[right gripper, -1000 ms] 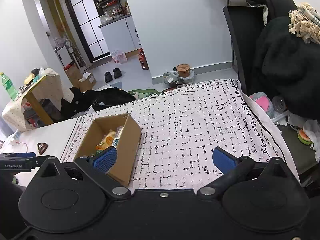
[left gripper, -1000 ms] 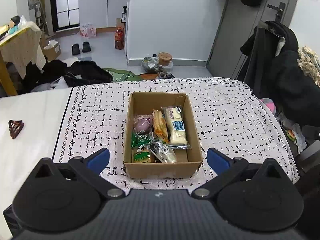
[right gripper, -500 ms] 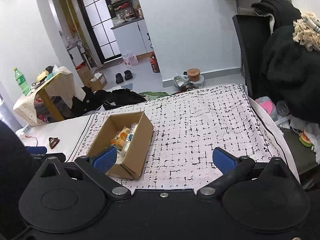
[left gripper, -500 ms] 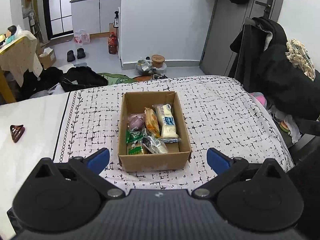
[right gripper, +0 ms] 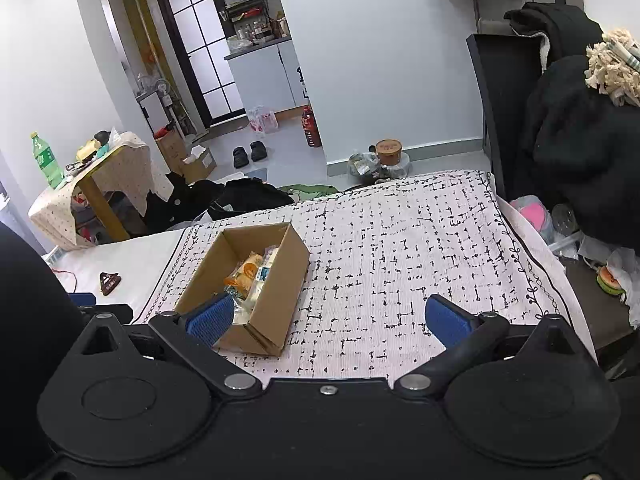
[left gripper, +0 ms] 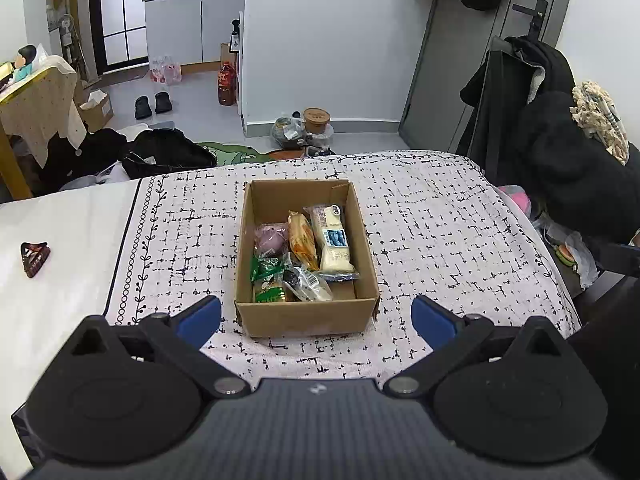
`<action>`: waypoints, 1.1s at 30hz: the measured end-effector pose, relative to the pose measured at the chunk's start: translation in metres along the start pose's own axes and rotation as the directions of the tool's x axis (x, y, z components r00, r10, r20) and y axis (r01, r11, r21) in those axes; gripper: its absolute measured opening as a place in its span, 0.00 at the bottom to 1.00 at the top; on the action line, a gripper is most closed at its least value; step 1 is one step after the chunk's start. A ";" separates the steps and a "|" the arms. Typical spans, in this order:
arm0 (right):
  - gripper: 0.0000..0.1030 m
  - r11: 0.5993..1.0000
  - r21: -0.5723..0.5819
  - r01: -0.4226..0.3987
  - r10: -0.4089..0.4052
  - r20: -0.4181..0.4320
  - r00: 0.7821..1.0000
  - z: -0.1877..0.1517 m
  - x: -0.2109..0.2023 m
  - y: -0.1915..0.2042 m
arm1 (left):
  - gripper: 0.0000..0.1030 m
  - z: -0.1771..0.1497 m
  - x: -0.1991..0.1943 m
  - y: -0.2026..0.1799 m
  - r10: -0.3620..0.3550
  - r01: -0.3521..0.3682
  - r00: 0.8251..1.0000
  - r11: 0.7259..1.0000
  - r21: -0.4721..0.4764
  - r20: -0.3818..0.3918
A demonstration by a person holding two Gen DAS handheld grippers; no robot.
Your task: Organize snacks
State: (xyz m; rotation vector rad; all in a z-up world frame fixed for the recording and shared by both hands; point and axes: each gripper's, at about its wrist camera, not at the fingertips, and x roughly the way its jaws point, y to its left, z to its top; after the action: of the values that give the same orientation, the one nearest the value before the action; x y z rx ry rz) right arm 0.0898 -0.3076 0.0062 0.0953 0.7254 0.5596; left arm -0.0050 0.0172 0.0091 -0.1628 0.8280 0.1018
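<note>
Cardboard box (left gripper: 306, 316), open-topped, on patterned bedspread (left gripper: 440, 232); holds snack packets (left gripper: 304, 252). Left gripper (left gripper: 316, 316) and right gripper (right gripper: 326, 316): fingers apart, empty.

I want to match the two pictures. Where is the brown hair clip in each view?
Left wrist view: the hair clip lies at the far left edge, on the plain white surface, left of the cardboard box.
Right wrist view: the hair clip lies at lower left, again left of the cardboard box.
Shared landmark: the box of snacks on the patterned cloth.
</note>
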 end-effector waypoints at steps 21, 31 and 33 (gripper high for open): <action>1.00 1.000 0.010 0.010 -0.010 -0.015 1.000 0.000 -0.001 0.000 | 0.98 0.000 0.002 -0.002 -0.012 0.011 1.000 1.000 -0.013 -0.023; 1.00 1.000 0.013 0.007 -0.007 -0.016 1.000 0.000 0.000 0.001 | 0.98 0.000 0.002 0.000 -0.019 0.019 0.999 1.000 -0.023 -0.027; 1.00 1.000 0.013 0.008 -0.008 -0.015 1.000 0.000 0.000 0.002 | 0.98 0.000 0.002 0.000 -0.019 0.019 0.999 1.000 -0.023 -0.027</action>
State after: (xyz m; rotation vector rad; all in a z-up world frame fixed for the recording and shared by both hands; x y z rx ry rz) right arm 0.0890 -0.3062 0.0068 0.1004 0.7440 0.5482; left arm -0.0037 0.0172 0.0078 -0.1936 0.8521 0.0914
